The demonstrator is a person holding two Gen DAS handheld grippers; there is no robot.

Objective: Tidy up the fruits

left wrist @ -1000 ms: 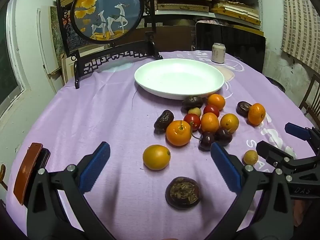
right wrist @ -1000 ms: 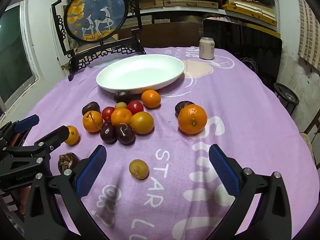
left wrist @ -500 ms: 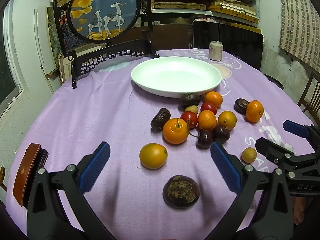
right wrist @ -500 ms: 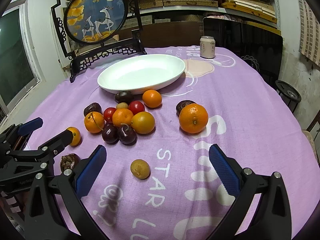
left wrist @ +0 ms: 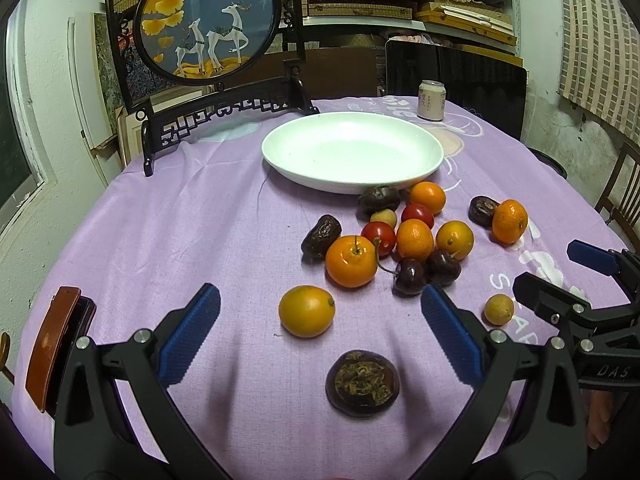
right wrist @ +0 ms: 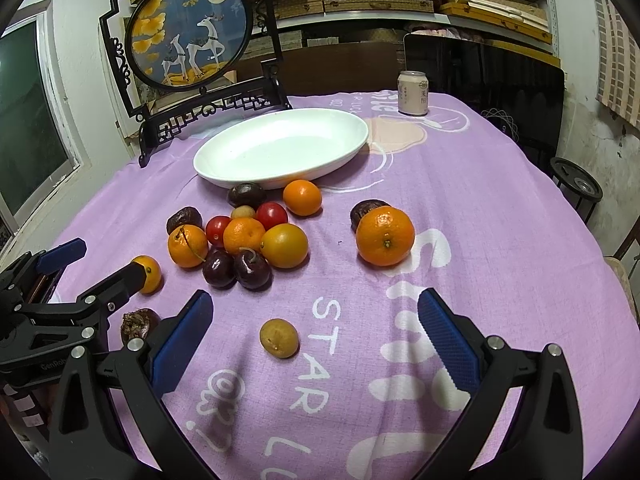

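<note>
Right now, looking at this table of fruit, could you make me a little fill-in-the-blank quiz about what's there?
1. The white plate holds ____ fruit.
2. The tablecloth under the fruit is ____ in colour.
3. Both the left gripper and the right gripper have their jaws ____.
4. Behind the plate, near the table's far edge, stands a drink ____.

Missing words: no; purple; open; can

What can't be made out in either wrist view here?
- Small white drink can: label print too small in both views.
- Wrinkled dark round fruit, right wrist view: partly behind the left gripper.
- Brown flat object, left wrist view: at the table's edge, behind that gripper's arm; unidentifiable.
</note>
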